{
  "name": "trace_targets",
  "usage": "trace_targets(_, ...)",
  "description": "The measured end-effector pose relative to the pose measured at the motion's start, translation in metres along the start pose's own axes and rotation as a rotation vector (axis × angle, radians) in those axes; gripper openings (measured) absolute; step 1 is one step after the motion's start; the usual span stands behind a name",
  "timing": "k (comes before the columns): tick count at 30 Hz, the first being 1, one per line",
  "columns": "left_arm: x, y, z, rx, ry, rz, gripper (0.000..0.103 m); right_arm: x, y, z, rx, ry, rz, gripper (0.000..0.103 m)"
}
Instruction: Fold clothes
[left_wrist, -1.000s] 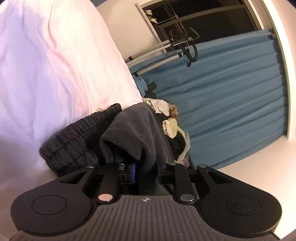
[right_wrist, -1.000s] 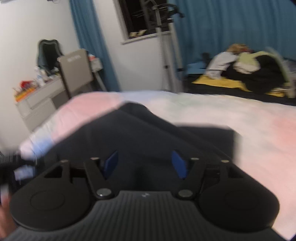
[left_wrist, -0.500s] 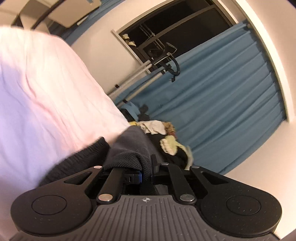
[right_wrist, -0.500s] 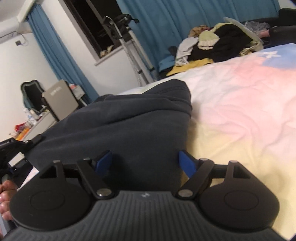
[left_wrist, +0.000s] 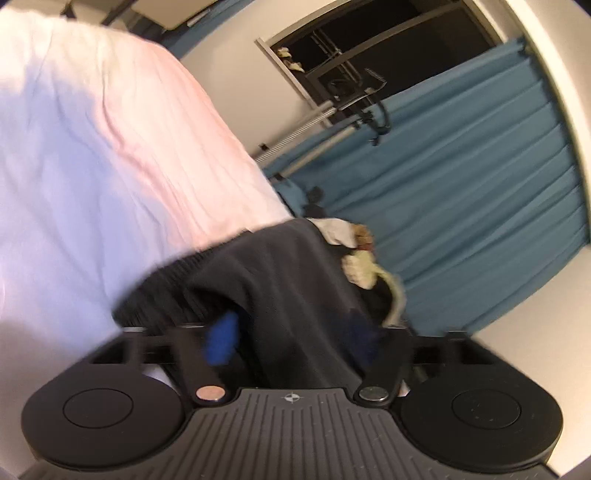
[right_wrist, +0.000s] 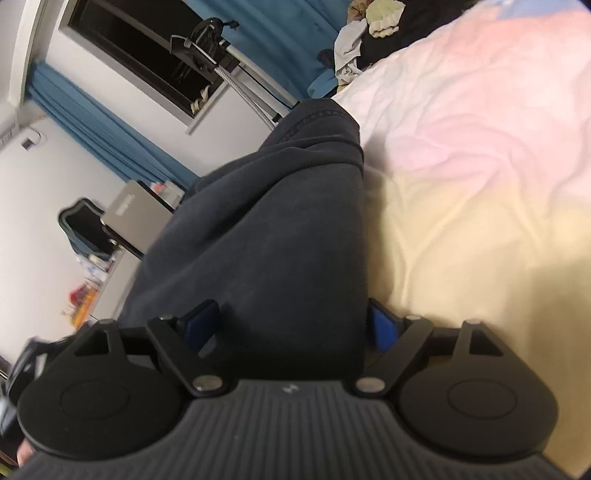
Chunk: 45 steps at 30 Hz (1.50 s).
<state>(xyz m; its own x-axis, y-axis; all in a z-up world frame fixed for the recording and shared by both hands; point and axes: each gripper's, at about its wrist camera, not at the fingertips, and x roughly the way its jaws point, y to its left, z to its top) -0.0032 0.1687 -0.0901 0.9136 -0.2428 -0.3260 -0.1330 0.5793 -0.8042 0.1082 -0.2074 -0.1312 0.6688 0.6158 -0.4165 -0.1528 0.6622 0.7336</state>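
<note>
A dark grey garment (left_wrist: 280, 280) with a ribbed waistband lies on the pink and white bedsheet (left_wrist: 92, 147). My left gripper (left_wrist: 291, 339) is open, its blue pads spread either side of a fold of the garment that drapes between them. In the right wrist view the same dark garment (right_wrist: 266, 229) lies folded lengthwise on the sheet (right_wrist: 480, 166). My right gripper (right_wrist: 291, 325) is open, its pads wide apart astride the near end of the garment.
A pile of loose clothes (right_wrist: 373, 33) lies beyond the bed before blue curtains (left_wrist: 480, 166). A metal stand (right_wrist: 229, 66) rises by the dark window. A desk with a chair (right_wrist: 85, 229) and clutter stands at the left.
My left gripper was shut on the garment fold and has now opened, letting it go. My right gripper stayed open and tilted, moving closer over the garment's end.
</note>
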Motion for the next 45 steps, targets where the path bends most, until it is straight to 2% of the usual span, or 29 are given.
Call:
trace_targets(4, 0.0, 0.001, -0.016, -0.058, 0.088, -0.017, 0.095, 0.001, 0.0, 0.002, 0.02, 0.002, 0.009, 0.086)
trace_targets(8, 0.031, 0.017, -0.025, -0.151, 0.204, 0.04, 0.095, 0.001, 0.0, 0.002, 0.03, 0.002, 0.015, 0.086)
trace_targets(10, 0.045, 0.025, -0.025, -0.183, 0.2, 0.03, 0.095, 0.001, 0.0, 0.002, 0.033, -0.001, 0.016, 0.086)
trace_targets(13, 0.058, 0.03, -0.019, -0.202, 0.147, 0.013, 0.096, -0.002, -0.003, 0.0, 0.055, -0.01, 0.037, 0.085)
trace_targets(17, 0.075, 0.038, -0.014, -0.234, 0.132, -0.013, 0.097, -0.006, -0.01, 0.002, 0.123, -0.033, 0.113, 0.084)
trace_targets(19, 0.08, 0.039, -0.012, -0.238, 0.129, -0.017, 0.097, -0.002, -0.013, 0.003, 0.132, -0.032, 0.107, 0.082)
trace_targets(21, 0.085, 0.035, -0.012, -0.206, 0.129, -0.003, 0.096, 0.006, -0.014, 0.006, 0.112, -0.02, 0.079, 0.074)
trace_targets(22, 0.086, 0.03, -0.013, -0.17, 0.13, 0.014, 0.092, 0.01, -0.014, 0.007, 0.098, -0.015, 0.07, 0.073)
trace_targets(23, 0.086, 0.025, -0.013, -0.136, 0.127, 0.04, 0.084, 0.014, -0.014, 0.008, 0.09, -0.017, 0.066, 0.071)
trace_targets(24, 0.086, 0.022, -0.013, -0.116, 0.124, 0.067, 0.067, 0.015, -0.012, 0.008, 0.078, -0.02, 0.056, 0.065)
trace_targets(25, 0.085, 0.022, -0.013, -0.114, 0.124, 0.08, 0.058, 0.016, -0.01, 0.008, 0.061, -0.022, 0.043, 0.057)
trace_targets(28, 0.08, 0.015, -0.012, -0.103, 0.108, 0.091, 0.042, 0.007, 0.003, 0.007, 0.019, -0.044, 0.031, 0.041)
trace_targets(31, 0.069, -0.001, -0.011, -0.069, 0.077, 0.1, 0.034, -0.006, 0.02, 0.008, -0.015, -0.072, 0.032, 0.032)
trace_targets(36, 0.043, -0.045, -0.007, 0.064, 0.04, 0.077, 0.029, -0.041, 0.055, 0.01, -0.083, -0.104, 0.036, 0.027)
trace_targets(42, 0.036, -0.122, -0.011, 0.163, 0.094, 0.012, 0.029, -0.108, 0.074, 0.041, -0.122, -0.184, 0.036, 0.027)
trace_targets(45, 0.049, -0.172, -0.023, 0.201, 0.126, -0.039, 0.029, -0.15, 0.069, 0.063, -0.12, -0.241, 0.023, 0.027)
